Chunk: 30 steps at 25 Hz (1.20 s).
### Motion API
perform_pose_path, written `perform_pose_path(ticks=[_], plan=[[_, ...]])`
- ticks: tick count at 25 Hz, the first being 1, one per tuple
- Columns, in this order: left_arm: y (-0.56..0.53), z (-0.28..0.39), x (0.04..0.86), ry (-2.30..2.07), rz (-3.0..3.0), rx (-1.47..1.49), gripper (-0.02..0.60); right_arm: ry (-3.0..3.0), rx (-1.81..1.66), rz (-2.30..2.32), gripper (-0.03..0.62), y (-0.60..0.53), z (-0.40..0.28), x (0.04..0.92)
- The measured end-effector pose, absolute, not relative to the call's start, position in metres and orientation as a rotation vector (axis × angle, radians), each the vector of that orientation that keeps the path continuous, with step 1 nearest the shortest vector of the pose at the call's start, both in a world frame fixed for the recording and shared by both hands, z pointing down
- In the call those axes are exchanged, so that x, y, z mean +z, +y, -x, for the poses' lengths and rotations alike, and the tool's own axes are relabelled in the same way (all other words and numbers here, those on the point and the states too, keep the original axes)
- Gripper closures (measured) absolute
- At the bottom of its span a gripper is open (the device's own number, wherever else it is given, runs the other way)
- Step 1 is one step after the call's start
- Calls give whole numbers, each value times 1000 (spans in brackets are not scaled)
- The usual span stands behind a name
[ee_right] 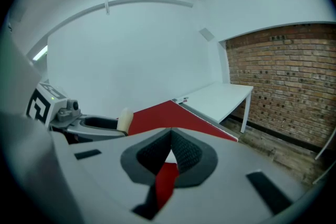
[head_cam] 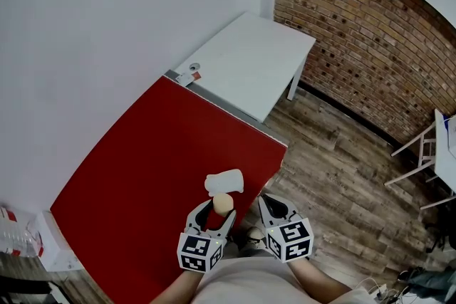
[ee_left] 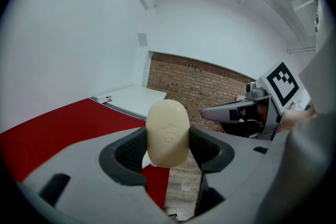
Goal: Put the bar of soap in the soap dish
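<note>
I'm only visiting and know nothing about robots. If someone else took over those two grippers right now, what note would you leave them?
Left gripper: shut on the bar of soap, which stands upright between its jaws.
Right gripper: shut, nothing in it, held beside the left one.
Soap dish: white, empty, on the red table near its front edge, just beyond the soap.
Done: soap is in the grip.
Left: bring it over the dish, lower it in, open the jaws.
</note>
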State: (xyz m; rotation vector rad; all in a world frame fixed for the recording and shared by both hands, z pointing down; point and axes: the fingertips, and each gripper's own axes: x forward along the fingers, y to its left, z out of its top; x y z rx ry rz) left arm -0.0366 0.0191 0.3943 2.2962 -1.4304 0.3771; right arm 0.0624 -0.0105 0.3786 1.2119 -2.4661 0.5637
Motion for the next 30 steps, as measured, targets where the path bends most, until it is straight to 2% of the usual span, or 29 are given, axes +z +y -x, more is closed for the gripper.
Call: perform_pose_path(ticks=[21, 30], plan=[[-27, 66, 418, -1407, -2277, 403, 333, -2421, 608, -1194, 589, -44, -32, 404], [-56, 75, 455, -1405, -2241, 417, 333, -2389, 658, -1201, 589, -76, -24, 439]])
